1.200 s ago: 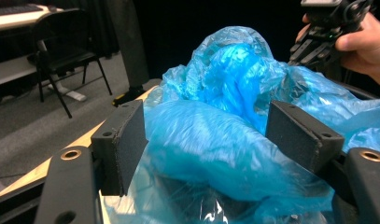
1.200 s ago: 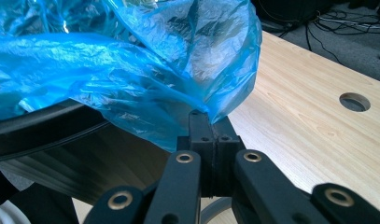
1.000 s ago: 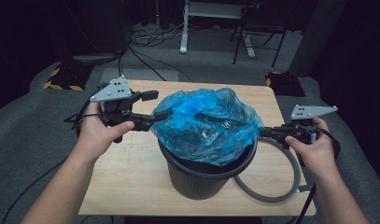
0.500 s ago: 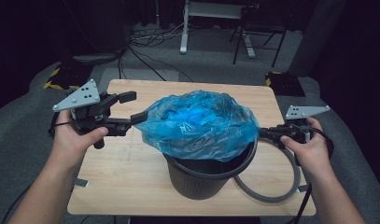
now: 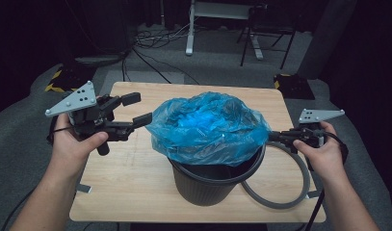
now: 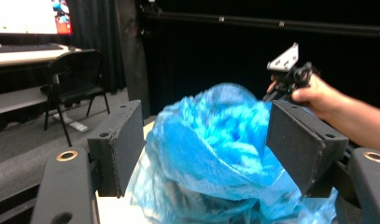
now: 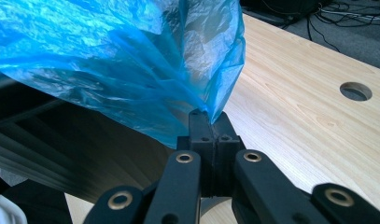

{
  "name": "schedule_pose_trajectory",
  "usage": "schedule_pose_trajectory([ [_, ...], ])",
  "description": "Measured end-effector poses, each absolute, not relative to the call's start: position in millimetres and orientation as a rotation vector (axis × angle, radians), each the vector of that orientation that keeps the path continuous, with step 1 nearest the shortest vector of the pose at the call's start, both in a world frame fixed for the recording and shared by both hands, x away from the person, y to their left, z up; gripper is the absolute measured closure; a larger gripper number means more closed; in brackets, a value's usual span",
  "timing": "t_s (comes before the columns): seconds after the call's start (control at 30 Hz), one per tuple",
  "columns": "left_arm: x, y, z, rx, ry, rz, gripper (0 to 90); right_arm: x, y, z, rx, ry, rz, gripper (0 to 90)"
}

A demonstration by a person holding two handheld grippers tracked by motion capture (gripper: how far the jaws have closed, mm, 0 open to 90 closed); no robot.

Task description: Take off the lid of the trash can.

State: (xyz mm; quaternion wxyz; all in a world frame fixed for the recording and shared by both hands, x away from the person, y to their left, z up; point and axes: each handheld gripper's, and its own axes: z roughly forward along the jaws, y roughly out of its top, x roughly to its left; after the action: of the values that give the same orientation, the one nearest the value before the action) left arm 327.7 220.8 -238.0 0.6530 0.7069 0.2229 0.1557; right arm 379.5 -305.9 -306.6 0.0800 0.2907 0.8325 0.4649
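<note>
Left gripper: jaws spread wide, left of the bin, touching the blue bag.
Blue bag: ballooned over the bin's mouth.
Right gripper: clamped on the bag's edge.
Advice: re-grip left, stretch evenly over the rim.

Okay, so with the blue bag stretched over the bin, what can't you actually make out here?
- Inside of the black bin: in the high view the blue bag covers most of the opening.
- The bag's far side: in the left gripper view the bag's near folds hide it, and they are blurred.
- Fingertips of the right gripper: in the right gripper view they are shut on the bag's edge, and the film covers them.
- Grey ring on the table: the bin hides part of it.
</note>
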Motion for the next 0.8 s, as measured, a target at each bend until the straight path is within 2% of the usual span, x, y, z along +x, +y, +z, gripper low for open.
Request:
schedule_pose_trajectory([
  [0.4, 313, 224, -256, 1.685, 0.483, 0.366, 27.5, 378, -318, -309, 0.89, 2.476, 1.395, 90.0],
  [0.67, 300, 232, -282, 1.728, 0.488, 0.342, 27.5, 375, -317, -313, 0.889, 2.48, 1.401, 90.0],
  [0.8, 302, 224, -294, 1.753, 0.476, 0.321, 27.6, 374, -315, -313, 0.879, 2.483, 1.401, 90.0],
])
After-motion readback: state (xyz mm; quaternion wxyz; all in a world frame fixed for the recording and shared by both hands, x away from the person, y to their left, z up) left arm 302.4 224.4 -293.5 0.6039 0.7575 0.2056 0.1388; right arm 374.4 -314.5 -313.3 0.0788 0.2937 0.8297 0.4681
